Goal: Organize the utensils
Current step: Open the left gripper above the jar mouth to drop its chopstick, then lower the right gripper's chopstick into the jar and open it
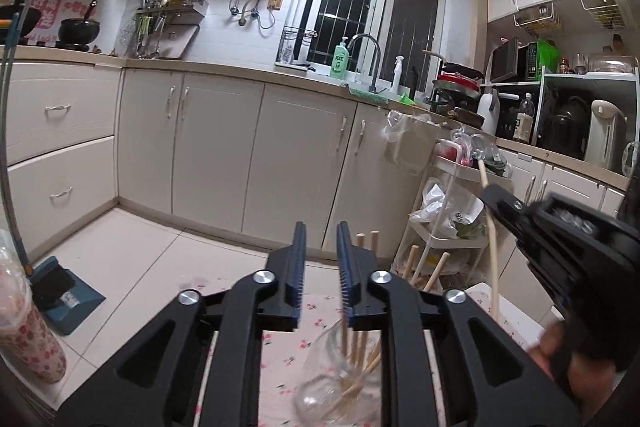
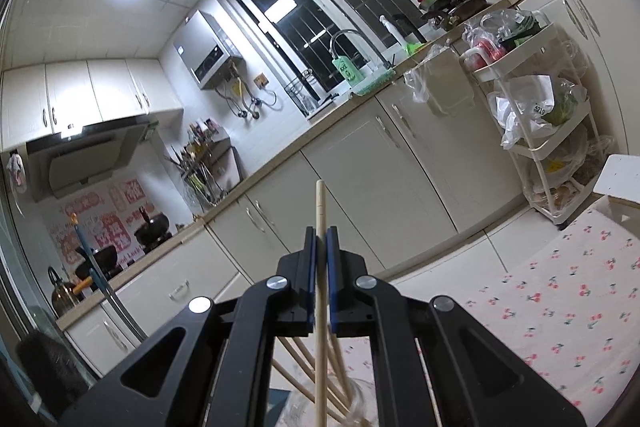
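Currently a single chopstick (image 2: 320, 267) is clamped upright by the right gripper (image 2: 320, 239), its lower end just above the glass jar (image 1: 324, 387). Nothing is held by the left gripper (image 1: 321, 247), whose jaws stand slightly parted over the jar, where the other chopsticks (image 1: 360, 359) are leaned.

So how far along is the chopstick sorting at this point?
Done: several wooden chopsticks already stand in the clear glass jar on the cherry-print cloth. In hand: the right gripper pinches one more pale wooden chopstick above the jar. The left gripper is open and empty. Left: dropping that stick in.
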